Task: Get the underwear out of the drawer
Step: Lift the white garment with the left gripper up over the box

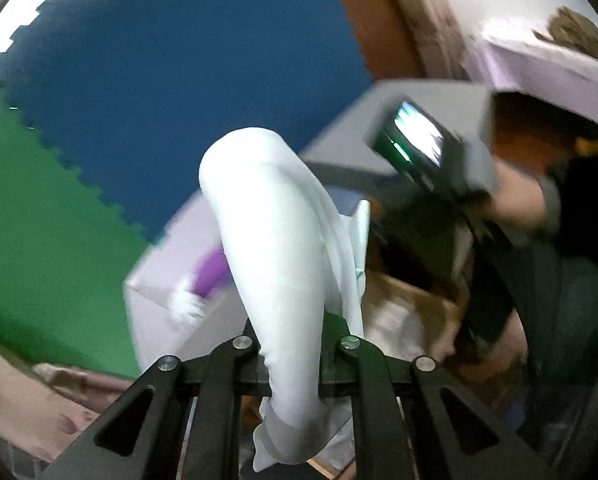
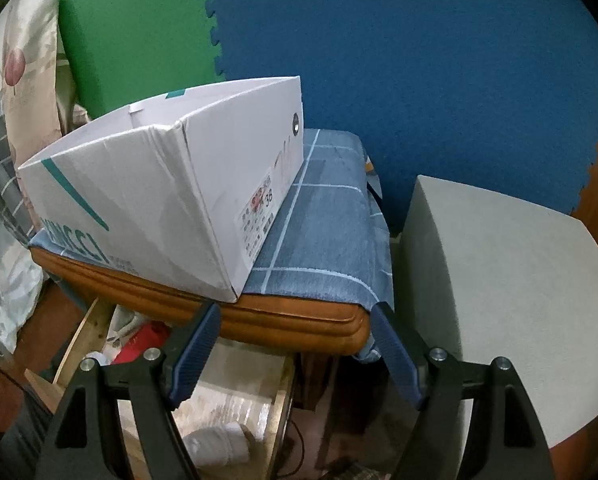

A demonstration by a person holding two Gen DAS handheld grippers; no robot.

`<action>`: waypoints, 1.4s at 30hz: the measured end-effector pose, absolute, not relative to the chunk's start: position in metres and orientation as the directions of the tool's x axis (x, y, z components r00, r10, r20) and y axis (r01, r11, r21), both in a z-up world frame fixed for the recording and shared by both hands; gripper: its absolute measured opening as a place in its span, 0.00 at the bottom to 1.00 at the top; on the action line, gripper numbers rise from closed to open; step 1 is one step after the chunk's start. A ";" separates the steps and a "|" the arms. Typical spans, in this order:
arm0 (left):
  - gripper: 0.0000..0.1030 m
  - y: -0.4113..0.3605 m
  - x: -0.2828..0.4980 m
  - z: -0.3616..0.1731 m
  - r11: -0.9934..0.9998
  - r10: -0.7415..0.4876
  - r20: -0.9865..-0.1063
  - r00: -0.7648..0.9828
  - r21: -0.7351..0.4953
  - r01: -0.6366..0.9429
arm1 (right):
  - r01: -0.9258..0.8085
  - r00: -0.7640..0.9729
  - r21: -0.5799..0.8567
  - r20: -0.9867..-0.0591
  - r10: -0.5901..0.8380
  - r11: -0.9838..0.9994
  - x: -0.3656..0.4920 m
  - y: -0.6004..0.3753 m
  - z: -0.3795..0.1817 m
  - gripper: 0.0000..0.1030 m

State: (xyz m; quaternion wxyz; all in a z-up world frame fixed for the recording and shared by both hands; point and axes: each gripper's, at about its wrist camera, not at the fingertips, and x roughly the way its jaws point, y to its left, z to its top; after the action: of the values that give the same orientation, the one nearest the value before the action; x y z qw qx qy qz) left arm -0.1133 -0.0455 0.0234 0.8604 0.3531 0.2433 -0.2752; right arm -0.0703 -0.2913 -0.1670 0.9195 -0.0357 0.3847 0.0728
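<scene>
a: what have you got in your left gripper?

b: it's clamped on the white underwear. the cloth stands up between the jaws and trails back under them, lifted above the open drawer. the view is blurred.

a: and your right gripper?

b: its blue-padded fingers are spread apart with nothing between them, just in front of the stool's front edge.

a: what's crowding you?

b: the white shoe box sits open on the checked blue cushion of the brown stool, reaching its front edge and left side. the drawer lies below that edge, with a white bundle and something red inside. a grey block stands just beside the stool on your right.

a: and behind?

b: blue and green foam mats. in the left view your right arm with its device crosses above the drawer.
</scene>
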 end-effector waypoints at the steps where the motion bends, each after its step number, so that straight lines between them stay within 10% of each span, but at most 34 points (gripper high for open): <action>1: 0.10 -0.045 -0.108 0.033 0.615 -0.294 -0.591 0.751 0.485 0.622 | -0.162 0.693 -0.011 -0.713 0.106 0.987 -0.071 -0.291 -0.167 0.77; 15: 0.12 -0.035 -0.060 0.122 0.768 -0.166 -0.346 0.924 0.543 0.341 | -0.163 0.696 -0.003 -0.709 0.113 0.987 -0.073 -0.294 -0.165 0.77; 42: 0.15 -0.007 0.066 0.068 0.879 -0.003 -0.565 0.825 0.392 0.272 | -0.237 0.659 -0.055 -0.743 0.119 0.970 -0.075 -0.277 -0.175 0.77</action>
State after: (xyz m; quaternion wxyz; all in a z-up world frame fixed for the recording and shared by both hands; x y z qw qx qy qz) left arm 0.0664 -0.0070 0.0682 0.9258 0.2349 0.2865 -0.0744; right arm -0.0749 -0.2767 -0.1745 0.9077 -0.0736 0.4013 0.0980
